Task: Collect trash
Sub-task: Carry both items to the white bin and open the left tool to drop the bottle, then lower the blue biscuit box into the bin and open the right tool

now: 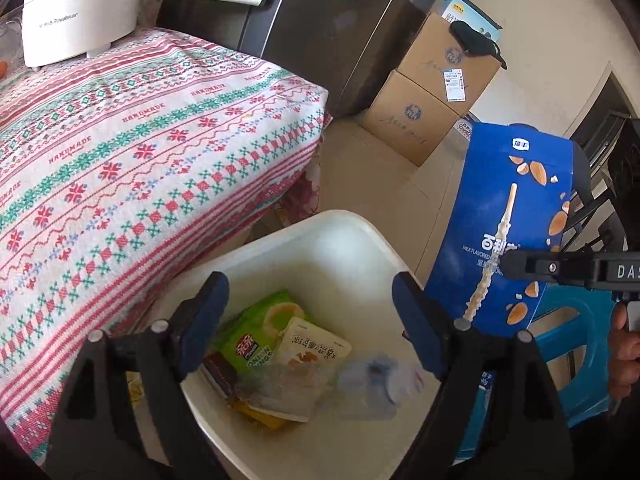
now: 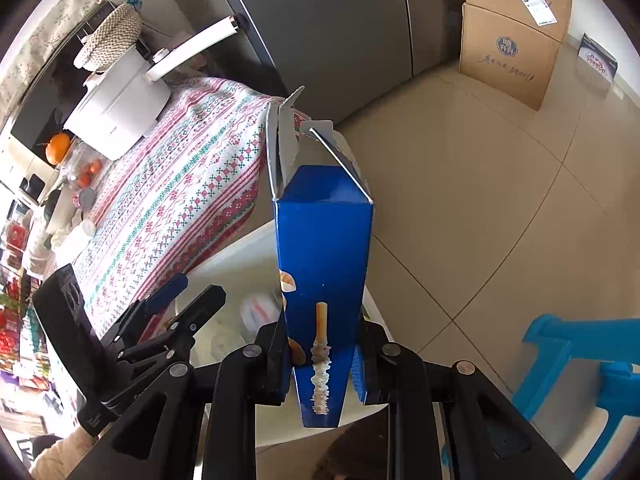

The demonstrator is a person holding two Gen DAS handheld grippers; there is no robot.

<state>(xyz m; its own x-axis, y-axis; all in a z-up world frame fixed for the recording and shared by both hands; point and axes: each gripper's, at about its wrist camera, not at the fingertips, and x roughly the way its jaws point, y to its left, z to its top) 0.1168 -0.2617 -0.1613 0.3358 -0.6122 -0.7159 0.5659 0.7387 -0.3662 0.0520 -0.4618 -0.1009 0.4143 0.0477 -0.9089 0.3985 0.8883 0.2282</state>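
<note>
Tiled kitchen floor, a dark fridge and stacked cardboard boxes (image 1: 436, 92) frame a white trash bin (image 1: 320, 240) standing beside a table (image 1: 120, 152) draped in a patterned cloth, with a white appliance (image 1: 80, 12) on top. At the bin's mouth, the left claw (image 1: 308, 320) hangs with its jaws wide and nothing between them; directly below, a blurred clear plastic bottle (image 1: 372, 380) lies among snack wrappers (image 1: 256, 336) inside the bin, apparently just let go. The right claw (image 2: 324, 364) is clamped narrow on the lower end of a blue biscuit box (image 2: 324, 248), held upright with its torn top flaps open, at the bin's near rim beside a blue plastic stool (image 2: 580, 360). The work appears to be in its dropping stage: one piece is in, the box is next. Finishing calls for carrying the box over the opening, clear of the left claw, then spreading the jaws so it falls inside rather than catching on the rim.
</note>
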